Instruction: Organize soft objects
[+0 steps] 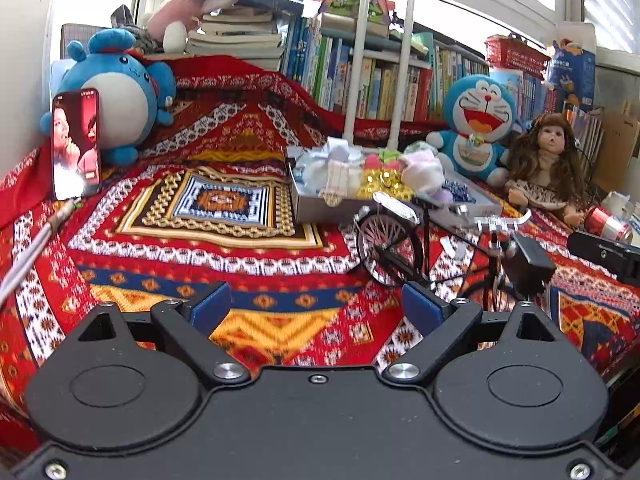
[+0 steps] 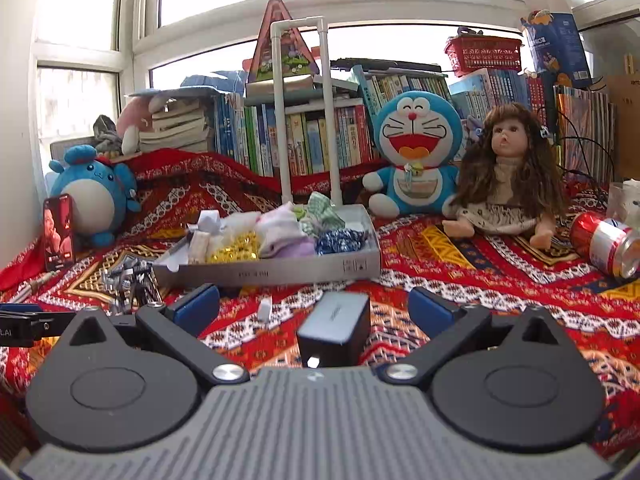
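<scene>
A shallow grey box (image 2: 276, 270) (image 1: 308, 206) sits mid-blanket, heaped with small soft items: white, pink, green-checked and lilac cloths (image 2: 280, 232), gold beads (image 2: 236, 250), a blue foil bundle (image 2: 340, 240). A blue round plush (image 1: 116, 92) (image 2: 90, 196) leans at the left. At the right sit a blue cat plush (image 1: 476, 128) (image 2: 414, 152) and a long-haired doll (image 1: 544, 164) (image 2: 508, 176). My left gripper (image 1: 316, 308) is open over bare blanket. My right gripper (image 2: 314, 306) is open, with a small dark block (image 2: 334, 322) lying on the blanket between its fingers, untouched.
A miniature metal bicycle (image 1: 436, 244) (image 2: 128, 280) stands just ahead of the left gripper. A lit phone (image 1: 76, 144) leans on the round plush. A red can (image 2: 604, 244) lies at the right. White pipe frame (image 2: 304, 112) and rows of books (image 2: 312, 136) line the windowsill.
</scene>
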### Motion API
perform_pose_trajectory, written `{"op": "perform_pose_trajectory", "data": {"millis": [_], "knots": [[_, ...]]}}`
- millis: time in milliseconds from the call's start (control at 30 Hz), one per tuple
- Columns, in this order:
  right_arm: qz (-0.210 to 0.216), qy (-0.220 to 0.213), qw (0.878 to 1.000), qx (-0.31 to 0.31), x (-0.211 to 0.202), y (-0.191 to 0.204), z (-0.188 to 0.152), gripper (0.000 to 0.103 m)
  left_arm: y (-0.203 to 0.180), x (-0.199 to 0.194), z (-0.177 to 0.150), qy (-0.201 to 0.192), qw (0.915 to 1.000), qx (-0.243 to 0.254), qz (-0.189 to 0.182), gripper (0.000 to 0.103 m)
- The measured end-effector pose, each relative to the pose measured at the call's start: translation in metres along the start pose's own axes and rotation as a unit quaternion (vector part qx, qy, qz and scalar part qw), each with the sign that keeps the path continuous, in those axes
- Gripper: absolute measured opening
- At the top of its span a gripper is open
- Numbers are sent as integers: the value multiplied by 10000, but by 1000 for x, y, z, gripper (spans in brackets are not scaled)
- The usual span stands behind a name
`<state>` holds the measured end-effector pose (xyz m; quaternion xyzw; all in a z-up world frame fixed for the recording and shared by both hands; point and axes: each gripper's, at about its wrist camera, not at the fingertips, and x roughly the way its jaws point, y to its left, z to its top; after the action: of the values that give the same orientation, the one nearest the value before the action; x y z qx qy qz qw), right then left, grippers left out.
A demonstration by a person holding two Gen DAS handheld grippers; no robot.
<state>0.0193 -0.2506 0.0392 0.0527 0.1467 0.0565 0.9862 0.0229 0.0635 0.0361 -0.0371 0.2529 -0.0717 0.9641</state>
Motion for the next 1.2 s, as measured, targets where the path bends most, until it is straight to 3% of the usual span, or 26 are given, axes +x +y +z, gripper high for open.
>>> {"op": "perform_pose_trajectory", "data": {"millis": [433, 933, 1200], "knots": [[214, 304, 9988, -311, -5, 11, -31, 103, -13, 14, -23, 530, 9986, -30, -15, 91], [56, 959, 9918, -841, 12, 26, -52, 103, -31, 23, -29, 706, 9965, 372, 253, 99], [-15, 1040, 9913, -804, 17, 28, -54, 103, -34, 26, -30, 718, 9962, 410, 291, 102]]}}
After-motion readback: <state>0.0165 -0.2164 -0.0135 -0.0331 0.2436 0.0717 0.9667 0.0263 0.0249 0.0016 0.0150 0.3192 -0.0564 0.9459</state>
